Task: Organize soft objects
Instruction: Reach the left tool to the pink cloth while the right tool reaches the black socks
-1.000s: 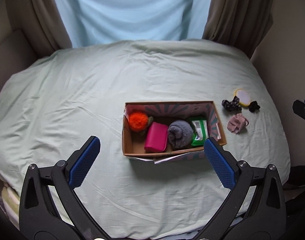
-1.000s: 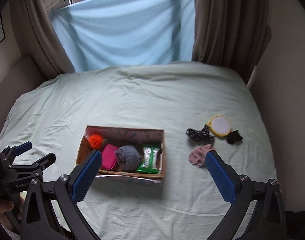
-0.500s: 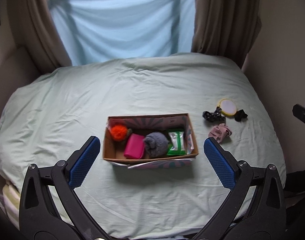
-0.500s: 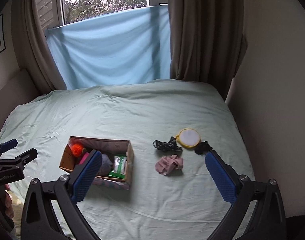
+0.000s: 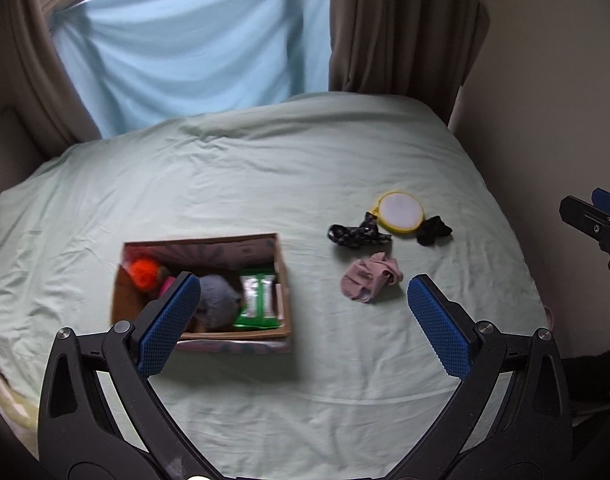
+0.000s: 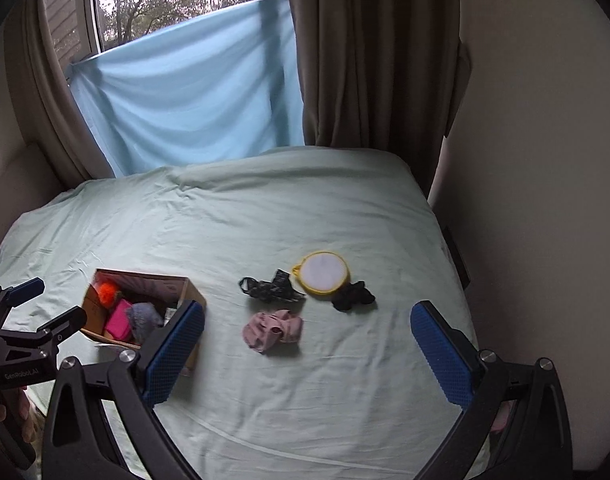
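Both wrist views have swung rightward over the past second, so the cardboard box has slid toward the left of frame and the loose items now sit nearer centre. On a pale green bedsheet, the box holds what is already sorted: an orange pom-pom, a pink pouch, a grey bundle and a green packet, packed side by side. Well apart to its right lie the pieces left out: a crumpled pink cloth, a black patterned strap, a small black cloth and a yellow-rimmed round pad between the two dark ones. The left gripper and right gripper both hover above the bed with jaws spread wide and nothing between them. The right one frames the pink cloth, which looks the likely next pick, being nearest.
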`<state>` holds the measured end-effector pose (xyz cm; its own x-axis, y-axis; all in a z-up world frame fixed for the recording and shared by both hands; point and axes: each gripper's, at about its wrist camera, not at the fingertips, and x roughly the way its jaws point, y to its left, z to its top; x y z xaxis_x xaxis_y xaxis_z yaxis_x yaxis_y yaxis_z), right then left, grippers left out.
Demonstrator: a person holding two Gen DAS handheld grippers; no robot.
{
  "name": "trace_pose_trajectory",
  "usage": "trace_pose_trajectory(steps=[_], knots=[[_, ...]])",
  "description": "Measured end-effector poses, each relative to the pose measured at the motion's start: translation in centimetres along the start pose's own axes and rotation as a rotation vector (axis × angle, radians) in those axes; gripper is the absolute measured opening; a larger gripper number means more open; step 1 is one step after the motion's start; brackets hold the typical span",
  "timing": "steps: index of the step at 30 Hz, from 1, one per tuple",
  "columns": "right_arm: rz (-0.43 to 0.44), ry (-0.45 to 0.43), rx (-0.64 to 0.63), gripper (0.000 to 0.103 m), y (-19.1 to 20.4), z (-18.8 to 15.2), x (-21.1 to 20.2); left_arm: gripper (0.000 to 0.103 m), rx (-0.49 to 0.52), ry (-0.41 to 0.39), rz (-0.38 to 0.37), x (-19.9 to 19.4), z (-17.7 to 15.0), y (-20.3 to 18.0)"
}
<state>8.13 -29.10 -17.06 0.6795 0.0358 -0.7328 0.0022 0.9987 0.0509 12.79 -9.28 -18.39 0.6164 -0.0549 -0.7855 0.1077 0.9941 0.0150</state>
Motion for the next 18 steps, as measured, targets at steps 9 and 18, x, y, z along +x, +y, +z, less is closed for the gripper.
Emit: trace_pose_trajectory(steps=[9, 18], knots=[[0.036, 0.051, -0.072, 0.103, -6.2, -0.8, 9.0, 0.103, -0.043, 0.067, -0.011, 11.5, -1.9, -7.5], [0.056, 0.086, -0.076, 0.103, -9.3, -2.8, 18.7, 0.103, -0.046, 0.079, -0.016, 22.7, -3.4, -10.9]])
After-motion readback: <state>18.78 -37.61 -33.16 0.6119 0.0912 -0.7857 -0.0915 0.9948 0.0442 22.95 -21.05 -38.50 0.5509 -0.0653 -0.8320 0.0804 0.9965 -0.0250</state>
